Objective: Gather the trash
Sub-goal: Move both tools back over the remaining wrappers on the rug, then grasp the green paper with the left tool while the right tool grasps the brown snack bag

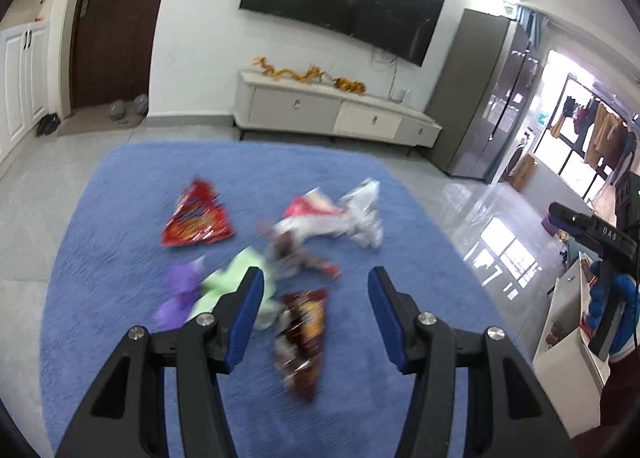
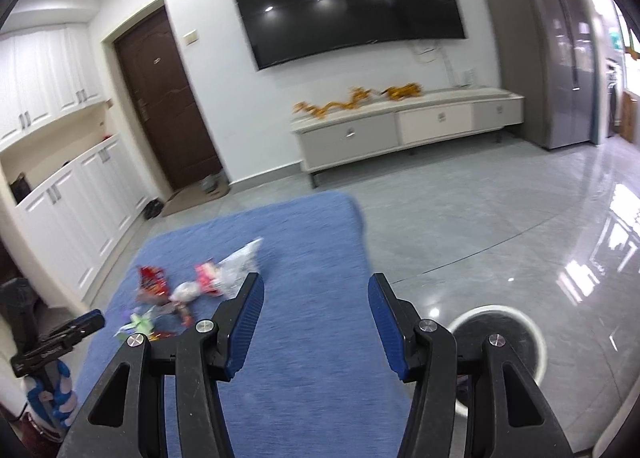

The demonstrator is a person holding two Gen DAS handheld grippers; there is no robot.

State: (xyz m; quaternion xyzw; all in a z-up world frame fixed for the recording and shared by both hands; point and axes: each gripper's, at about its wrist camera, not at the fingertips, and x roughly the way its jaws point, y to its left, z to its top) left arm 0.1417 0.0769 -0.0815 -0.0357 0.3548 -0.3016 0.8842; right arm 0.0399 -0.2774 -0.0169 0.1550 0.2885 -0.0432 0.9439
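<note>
Both your grippers, left and right, hang unclenched, empty, above the rug; wrappers litter it.

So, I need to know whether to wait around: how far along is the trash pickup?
Nothing looks collected yet. The red snack bag, silver wrapper, dark chip bag, green wrapper and purple wrapper all lie on the blue rug. Left gripper and right gripper are both open and empty. The round bin sits on the tile beside the rug. Every piece is left to pick up.
</note>
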